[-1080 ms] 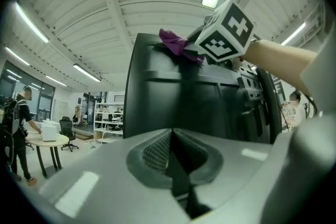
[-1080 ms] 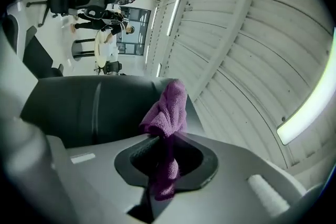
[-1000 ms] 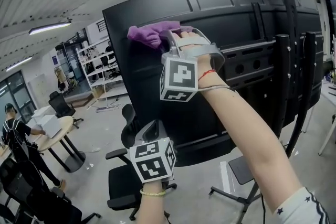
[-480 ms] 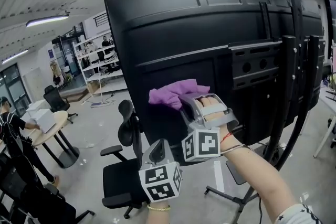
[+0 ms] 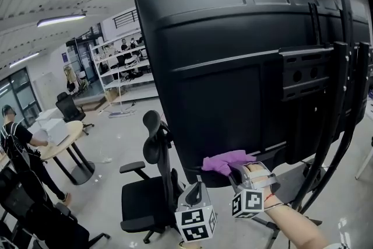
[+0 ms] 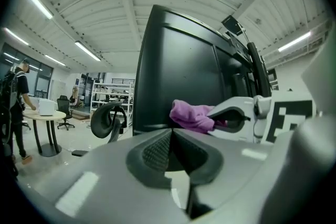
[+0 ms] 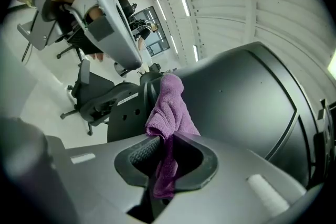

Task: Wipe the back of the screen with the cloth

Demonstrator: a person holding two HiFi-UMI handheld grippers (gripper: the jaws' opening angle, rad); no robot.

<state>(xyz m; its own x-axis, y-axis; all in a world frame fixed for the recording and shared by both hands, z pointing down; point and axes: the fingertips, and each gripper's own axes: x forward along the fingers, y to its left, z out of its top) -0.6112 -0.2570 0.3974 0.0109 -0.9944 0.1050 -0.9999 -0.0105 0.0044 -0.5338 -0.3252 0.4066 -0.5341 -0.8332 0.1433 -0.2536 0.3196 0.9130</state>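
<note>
In an office, the right gripper [image 5: 237,169] clamped the cloth [image 5: 224,161] at the bottom of the screen [image 5: 233,67], probably late in wiping; left gripper [image 5: 195,188] closed, empty.

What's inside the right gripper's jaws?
The purple cloth, pinched in the jaws of the right gripper, its free end bunched up near the black screen. How far it runs down inside is covered by the jaws.

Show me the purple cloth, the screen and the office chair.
purple cloth [image 5: 224,161], head view, middle of the bunched fabric.
screen [image 5: 233,38], head view, upper back panel.
office chair [image 5: 141,203], head view, seat cushion.
</note>
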